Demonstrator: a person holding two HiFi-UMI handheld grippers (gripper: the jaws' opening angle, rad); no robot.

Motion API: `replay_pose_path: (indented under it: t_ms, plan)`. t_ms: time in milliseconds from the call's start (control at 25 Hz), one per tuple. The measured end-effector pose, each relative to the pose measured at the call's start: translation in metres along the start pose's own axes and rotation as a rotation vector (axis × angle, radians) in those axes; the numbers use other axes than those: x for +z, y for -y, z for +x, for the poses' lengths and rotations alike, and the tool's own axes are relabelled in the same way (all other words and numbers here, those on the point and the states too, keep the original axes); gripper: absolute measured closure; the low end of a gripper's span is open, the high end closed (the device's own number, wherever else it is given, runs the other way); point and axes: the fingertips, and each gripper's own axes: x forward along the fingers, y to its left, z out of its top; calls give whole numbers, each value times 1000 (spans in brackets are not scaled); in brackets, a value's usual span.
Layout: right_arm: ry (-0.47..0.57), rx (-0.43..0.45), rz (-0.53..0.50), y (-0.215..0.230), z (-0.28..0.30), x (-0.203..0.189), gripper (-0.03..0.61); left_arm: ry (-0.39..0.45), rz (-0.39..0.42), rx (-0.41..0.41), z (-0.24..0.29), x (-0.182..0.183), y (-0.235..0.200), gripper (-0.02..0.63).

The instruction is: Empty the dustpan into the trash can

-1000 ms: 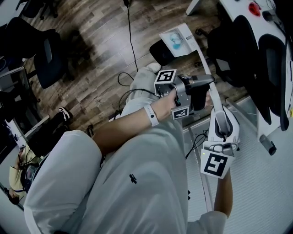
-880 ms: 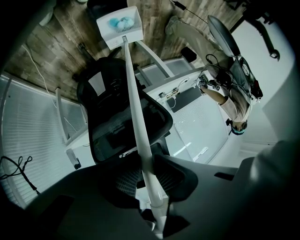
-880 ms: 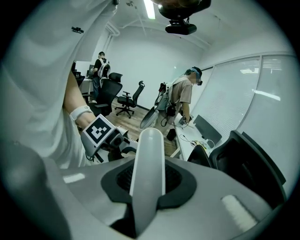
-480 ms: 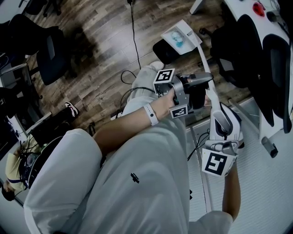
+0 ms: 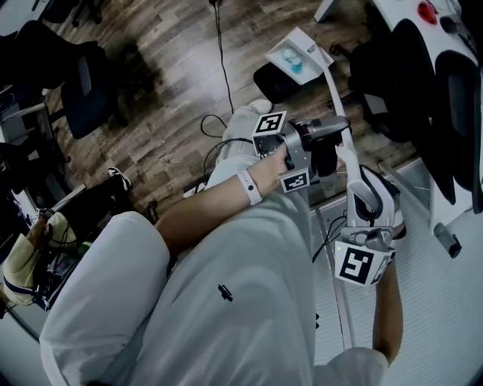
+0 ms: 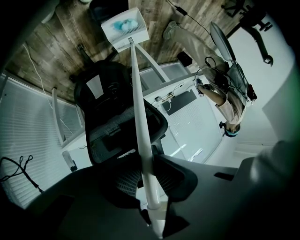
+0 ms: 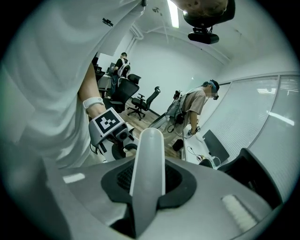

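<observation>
I have my left claw (image 6: 146,173) and right claw (image 7: 146,180) both clamped on the handle (image 6: 138,108) of the long white plastic dustpan (image 5: 296,54). Its tray, blue litter (image 5: 293,60) inside, hangs beside the black trash can (image 5: 272,81).

We see dim, cool-toned frames, heavy fisheye bending and black corners in both gripper views, a ceiling light strip (image 7: 174,14) glaring in the right gripper view, the near dustpan handle (image 7: 146,178) soft, dark shadows across the wooden floor (image 5: 173,68) in the head view.
</observation>
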Motion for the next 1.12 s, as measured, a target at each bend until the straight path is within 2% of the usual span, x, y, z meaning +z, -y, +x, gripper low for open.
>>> replay_pose_path:
  t_ms: [480,1120]
  plan:
    - [29,34,-45,-10,2,-11,504,26,7,0,-6,9,-6,518]
    - [25,20,-38,-8,-2,-7,503,16,0,13,-5,4,-5,520]
